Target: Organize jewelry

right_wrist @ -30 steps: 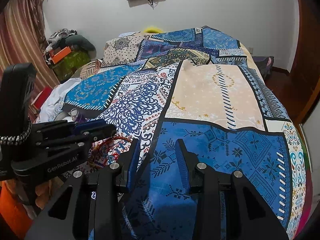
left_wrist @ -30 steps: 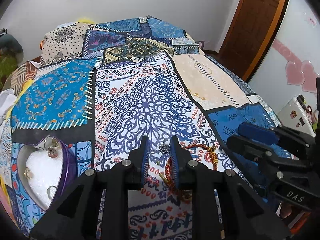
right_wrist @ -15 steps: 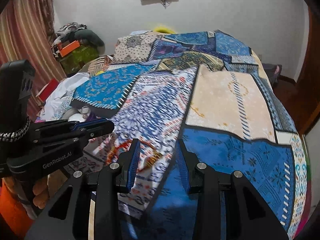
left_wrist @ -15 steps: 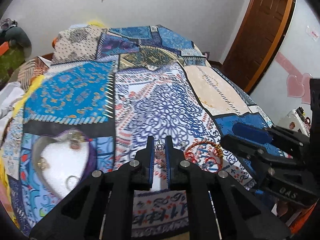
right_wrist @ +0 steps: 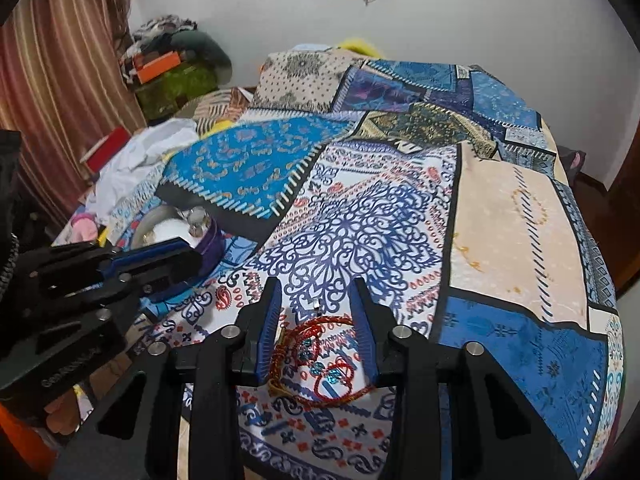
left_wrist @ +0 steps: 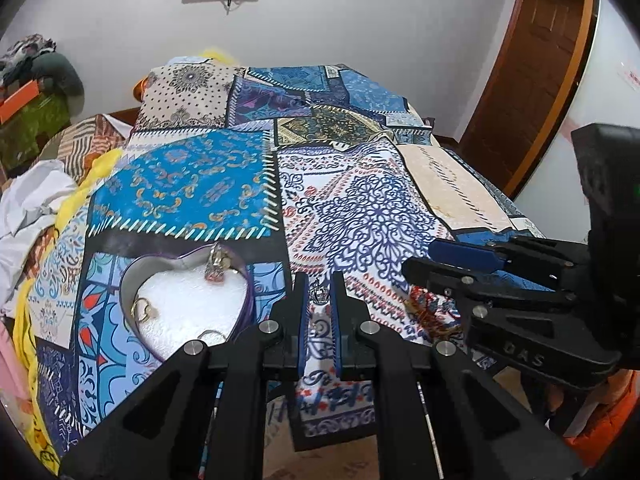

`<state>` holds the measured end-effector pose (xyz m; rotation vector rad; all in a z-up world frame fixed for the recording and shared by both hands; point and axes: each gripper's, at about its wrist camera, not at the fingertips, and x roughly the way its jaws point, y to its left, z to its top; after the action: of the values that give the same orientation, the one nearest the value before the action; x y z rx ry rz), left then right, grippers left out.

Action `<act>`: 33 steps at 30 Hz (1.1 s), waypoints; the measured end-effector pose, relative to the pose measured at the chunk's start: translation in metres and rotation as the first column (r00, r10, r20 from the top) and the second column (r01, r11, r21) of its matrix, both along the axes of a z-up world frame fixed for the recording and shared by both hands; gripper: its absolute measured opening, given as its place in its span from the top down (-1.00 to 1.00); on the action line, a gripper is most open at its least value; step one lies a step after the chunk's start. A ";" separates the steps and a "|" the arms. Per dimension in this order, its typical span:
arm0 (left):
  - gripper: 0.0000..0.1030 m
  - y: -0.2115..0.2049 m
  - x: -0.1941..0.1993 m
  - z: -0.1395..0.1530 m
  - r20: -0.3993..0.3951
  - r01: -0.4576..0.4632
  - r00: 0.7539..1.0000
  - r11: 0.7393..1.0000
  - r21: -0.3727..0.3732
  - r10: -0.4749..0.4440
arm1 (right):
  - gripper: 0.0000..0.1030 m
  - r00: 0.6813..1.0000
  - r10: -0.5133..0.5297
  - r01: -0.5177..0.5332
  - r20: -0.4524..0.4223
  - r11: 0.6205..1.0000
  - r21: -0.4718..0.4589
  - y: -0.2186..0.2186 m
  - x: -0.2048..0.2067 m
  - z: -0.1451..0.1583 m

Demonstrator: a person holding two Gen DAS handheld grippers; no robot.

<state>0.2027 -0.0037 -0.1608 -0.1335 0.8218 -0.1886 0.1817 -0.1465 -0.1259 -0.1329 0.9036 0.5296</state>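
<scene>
My left gripper (left_wrist: 319,294) is shut on a small silver crown ring (left_wrist: 319,295), held above the bedspread just right of the heart-shaped purple tin (left_wrist: 248,300). The tin has a white foam insert (left_wrist: 188,300) holding a pendant (left_wrist: 216,266) and gold rings (left_wrist: 144,309). My right gripper (right_wrist: 318,300) is open, its jaws straddling a red and gold beaded bracelet (right_wrist: 320,356) lying on the spread. A small silver piece (right_wrist: 316,305) lies just beyond the bracelet. The tin shows partly behind the left gripper in the right wrist view (right_wrist: 210,240).
The patchwork bedspread (left_wrist: 360,208) covers the whole bed; its front edge is just below the grippers. White cloth and clutter (right_wrist: 136,156) lie at the left. A wooden door (left_wrist: 532,60) stands at the right.
My left gripper closed on the crown ring and carried it left toward the heart tin. My right gripper moved left over the bracelet, staying open.
</scene>
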 end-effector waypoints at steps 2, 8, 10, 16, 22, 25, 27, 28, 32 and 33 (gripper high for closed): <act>0.84 0.003 -0.001 -0.002 -0.001 -0.005 1.000 1.000 -0.005 0.005 | 0.54 1.000 -0.010 0.010 0.000 1.000 -0.005 0.000 0.001 -0.003; 0.84 0.009 -0.006 -0.002 0.003 -0.017 1.000 1.000 -0.016 0.017 | 0.84 1.000 -0.006 0.005 -0.028 1.000 -0.025 0.003 0.002 -0.013; 0.84 0.010 -0.009 0.000 0.007 -0.019 1.000 1.000 -0.019 0.019 | 0.89 1.000 0.000 -0.001 -0.024 0.999 -0.036 0.004 0.001 -0.014; 0.84 0.017 -0.020 0.012 0.034 -0.034 0.999 0.999 -0.018 0.035 | 0.91 1.000 -0.027 0.027 -0.003 1.000 -0.015 -0.001 -0.002 -0.003; 0.84 0.031 -0.035 0.026 0.071 -0.057 0.996 0.998 -0.022 0.058 | 0.91 0.998 -0.059 0.058 0.036 0.998 0.017 -0.007 -0.013 0.019; 0.84 0.037 -0.043 0.029 0.082 -0.067 0.994 0.997 -0.026 0.069 | 0.91 0.996 -0.062 0.061 0.064 0.998 0.021 -0.005 -0.020 0.032; 0.84 0.043 -0.048 0.031 0.085 -0.075 0.993 0.997 -0.031 0.078 | 0.91 0.995 -0.058 0.057 0.080 0.998 0.012 -0.002 -0.022 0.037; 0.84 0.045 -0.050 0.031 0.085 -0.077 0.993 0.997 -0.032 0.079 | 0.91 0.995 -0.045 0.044 0.084 0.999 0.006 0.001 -0.023 0.037; 0.84 0.054 -0.058 0.029 0.081 -0.085 0.993 0.996 -0.030 0.087 | 0.82 0.998 -0.044 0.045 0.040 0.999 -0.021 0.007 -0.018 0.024; 0.84 0.057 -0.059 0.028 0.079 -0.090 0.993 0.995 -0.029 0.092 | 0.77 0.998 -0.047 0.048 0.028 0.998 -0.035 0.009 -0.016 0.019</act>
<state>0.1434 0.0533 -0.1329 -0.1859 0.7324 -0.1173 0.1659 -0.1377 -0.1067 -0.1507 0.8878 0.4664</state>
